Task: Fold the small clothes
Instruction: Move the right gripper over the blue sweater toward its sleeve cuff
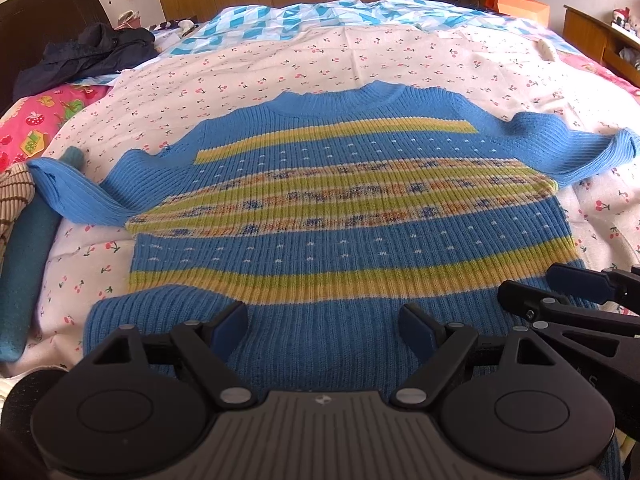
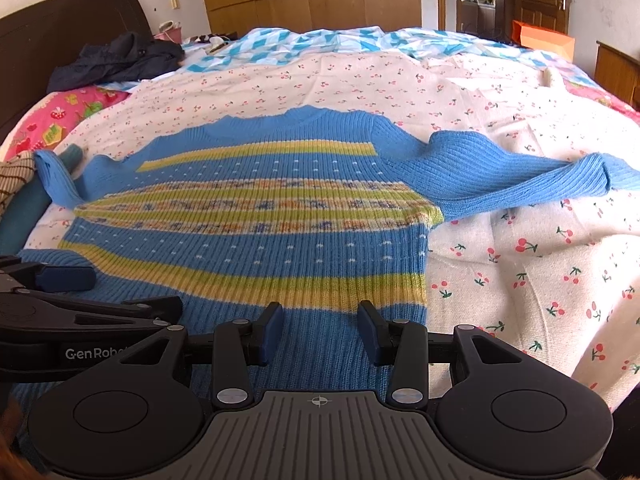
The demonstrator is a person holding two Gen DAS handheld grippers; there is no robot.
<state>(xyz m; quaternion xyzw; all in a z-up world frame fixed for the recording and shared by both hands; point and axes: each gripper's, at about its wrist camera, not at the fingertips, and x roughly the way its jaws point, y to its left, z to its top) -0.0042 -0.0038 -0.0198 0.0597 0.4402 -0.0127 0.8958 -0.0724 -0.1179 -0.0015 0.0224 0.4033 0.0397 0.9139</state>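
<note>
A small blue knit sweater (image 1: 320,208) with yellow, green and patterned stripes lies flat and face up on the bed, sleeves spread out to both sides, collar away from me. It also shows in the right wrist view (image 2: 256,224). My left gripper (image 1: 324,330) is open and empty, just above the sweater's blue hem. My right gripper (image 2: 320,330) is open and empty, over the hem near its right corner. The right gripper's fingers (image 1: 576,280) show at the right edge of the left wrist view; the left gripper's finger (image 2: 64,278) shows at the left of the right wrist view.
A cream cherry-print sheet (image 2: 520,260) covers the bed. A teal garment (image 1: 24,248) and a striped beige one (image 1: 14,192) lie at the left. A dark jacket (image 1: 88,56) lies by the headboard. A blue-and-white quilt (image 1: 320,12) lies at the far side.
</note>
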